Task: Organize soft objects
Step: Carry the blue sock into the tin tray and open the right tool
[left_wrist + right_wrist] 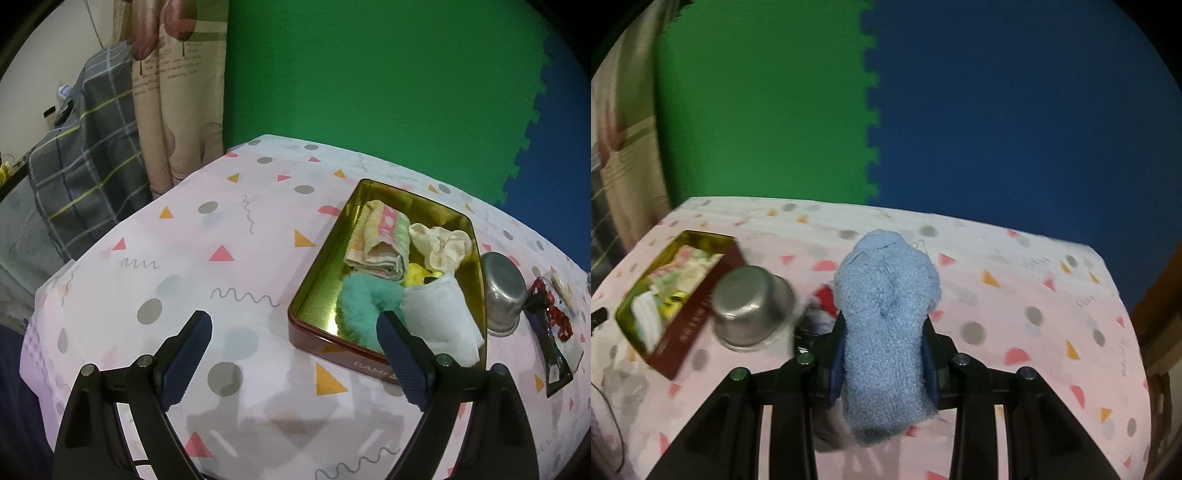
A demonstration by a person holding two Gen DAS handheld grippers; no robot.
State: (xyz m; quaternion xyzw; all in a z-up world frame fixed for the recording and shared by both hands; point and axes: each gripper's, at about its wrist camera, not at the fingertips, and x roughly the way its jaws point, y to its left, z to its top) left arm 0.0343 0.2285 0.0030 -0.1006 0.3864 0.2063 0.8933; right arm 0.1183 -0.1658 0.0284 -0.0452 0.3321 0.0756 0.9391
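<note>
A gold-lined red tin (312, 291) stands on the patterned tablecloth; it also shows in the right wrist view (692, 317). It holds a folded striped towel (380, 240), a cream cloth (439, 245), a teal fluffy piece (364, 301), a yellow item (419, 277) and a white folded cloth (443, 321). My left gripper (295, 354) is open and empty, above the table just left of the tin's near corner. My right gripper (884, 354) is shut on a light blue terry cloth (886, 314), held above the table to the right of the tin.
An upturned steel cup (504, 291) stands beside the tin's right side, also in the right wrist view (751, 306). A dark packet with red bits (552, 332) lies further right. Green and blue foam mats back the table. A plaid cloth (85, 147) hangs at far left.
</note>
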